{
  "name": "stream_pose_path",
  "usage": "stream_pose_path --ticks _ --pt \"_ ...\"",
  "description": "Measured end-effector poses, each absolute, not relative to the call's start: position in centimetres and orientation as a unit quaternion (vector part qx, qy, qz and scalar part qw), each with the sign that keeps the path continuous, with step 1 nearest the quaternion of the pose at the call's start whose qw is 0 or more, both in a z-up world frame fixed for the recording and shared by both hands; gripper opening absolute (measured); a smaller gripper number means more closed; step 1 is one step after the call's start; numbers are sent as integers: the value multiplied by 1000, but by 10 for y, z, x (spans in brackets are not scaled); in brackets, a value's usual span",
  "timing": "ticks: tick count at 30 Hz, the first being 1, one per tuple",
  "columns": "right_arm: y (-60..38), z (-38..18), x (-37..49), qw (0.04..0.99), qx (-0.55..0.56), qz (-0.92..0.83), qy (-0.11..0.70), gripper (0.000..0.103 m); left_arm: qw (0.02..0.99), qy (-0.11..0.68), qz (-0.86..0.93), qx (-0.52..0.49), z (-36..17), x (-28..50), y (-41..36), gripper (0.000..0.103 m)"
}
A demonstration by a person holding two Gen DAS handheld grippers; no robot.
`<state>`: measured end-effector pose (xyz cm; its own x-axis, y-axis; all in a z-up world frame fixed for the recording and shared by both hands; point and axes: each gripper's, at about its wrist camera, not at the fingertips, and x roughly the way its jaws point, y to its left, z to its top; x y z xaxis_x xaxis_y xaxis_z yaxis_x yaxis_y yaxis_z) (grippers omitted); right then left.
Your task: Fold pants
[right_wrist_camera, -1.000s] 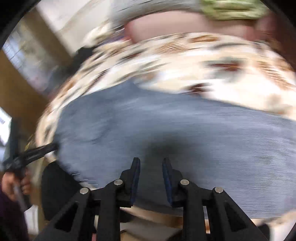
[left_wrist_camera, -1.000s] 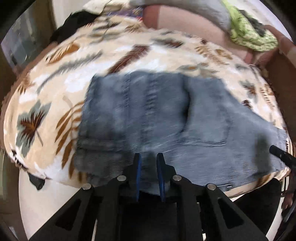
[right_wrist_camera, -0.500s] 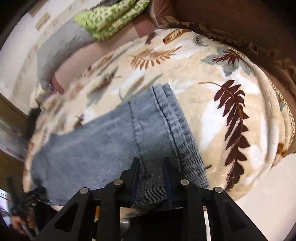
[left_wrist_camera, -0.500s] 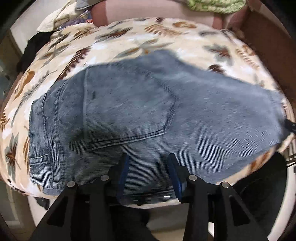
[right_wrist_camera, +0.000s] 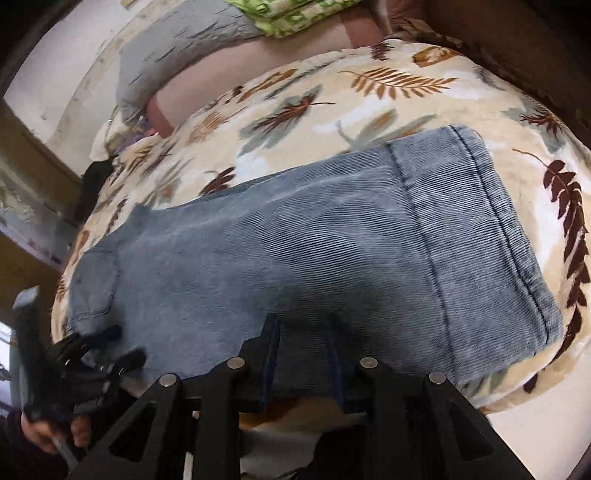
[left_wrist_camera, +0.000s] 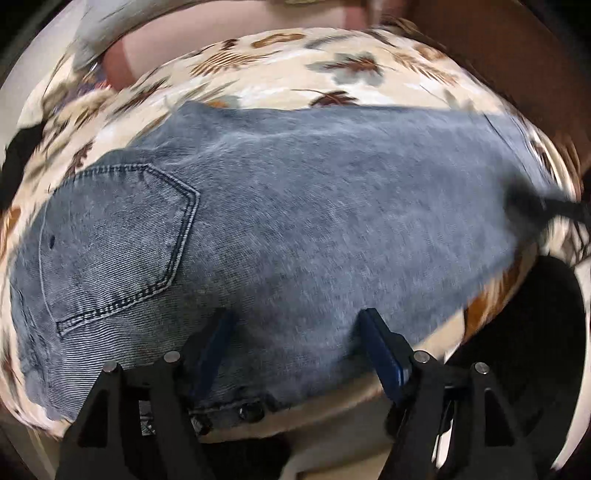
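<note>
Jeans (right_wrist_camera: 295, 251) lay flat on the leaf-print blanket (right_wrist_camera: 369, 103); left gripper (left_wrist_camera: 295, 328) was opening, gripping nothing, right gripper (right_wrist_camera: 301, 328) narrowly apart over denim, grip unclear. Green cloth (right_wrist_camera: 291, 14) sat behind.

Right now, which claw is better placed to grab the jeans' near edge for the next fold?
Probably the left claw: its jaws are opening and straddle the jeans near the waist, nothing pinched yet. The right claw sits narrow over the leg near the hem; whether it grips cloth is unclear.
</note>
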<state>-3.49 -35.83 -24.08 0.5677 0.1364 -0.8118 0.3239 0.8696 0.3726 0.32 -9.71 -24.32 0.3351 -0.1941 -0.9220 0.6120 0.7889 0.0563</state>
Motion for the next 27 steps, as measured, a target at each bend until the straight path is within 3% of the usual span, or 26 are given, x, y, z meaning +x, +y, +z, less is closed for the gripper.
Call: stream_pose_path --ticks 5,11,17,21,27 --pt "-392 -223 -11 854 299 -74 420 28 793 515 -252 205 -246 -3 -97 72" --pt "-389 -240 66 834 263 -81 478 28 792 516 -255 204 -250 -14 -102 72" --pt "-401 -236 82 839 283 -102 453 28 788 524 -258 195 -247 -10 -100 72" --pt "-376 -218 61 858 265 -48 439 28 783 543 -275 127 -232 0 -90 72" --pt "-313 -218 81 858 237 46 453 28 796 528 -274 111 -227 7 -95 72"
